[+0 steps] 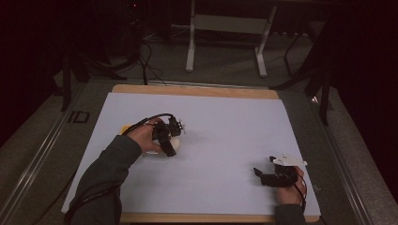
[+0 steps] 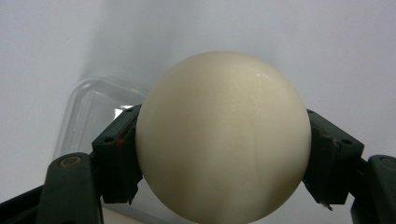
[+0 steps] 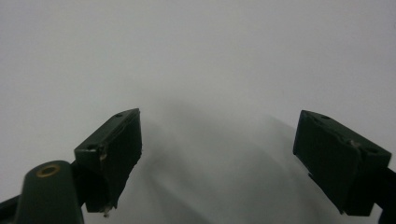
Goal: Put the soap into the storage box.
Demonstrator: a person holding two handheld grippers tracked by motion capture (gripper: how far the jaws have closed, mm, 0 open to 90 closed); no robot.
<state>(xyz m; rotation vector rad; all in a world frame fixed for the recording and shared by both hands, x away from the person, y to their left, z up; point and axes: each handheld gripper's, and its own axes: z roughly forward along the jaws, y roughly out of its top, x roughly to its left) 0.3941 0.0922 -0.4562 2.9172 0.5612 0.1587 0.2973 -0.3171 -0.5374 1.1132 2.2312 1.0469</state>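
Observation:
A cream-white ball [image 2: 223, 135] sits between the two black jaws of my left gripper [image 2: 223, 158], and both pads press on its sides. In the high view the left gripper [image 1: 171, 143] hangs over the left middle of the white sheet, with the ball [image 1: 175, 141] peeking out pale beside it. Behind the ball lies a clear plastic container [image 2: 93, 112] on the sheet. My right gripper [image 3: 233, 158] has its jaws spread wide with nothing between them. It rests low near the table's front right [image 1: 263, 176], held by a hand.
A white sheet [image 1: 225, 122] covers a wooden tabletop [image 1: 192, 89]. Something yellow [image 1: 126, 128] shows just left of the left hand. Table legs and cables stand on the dark floor beyond the far edge.

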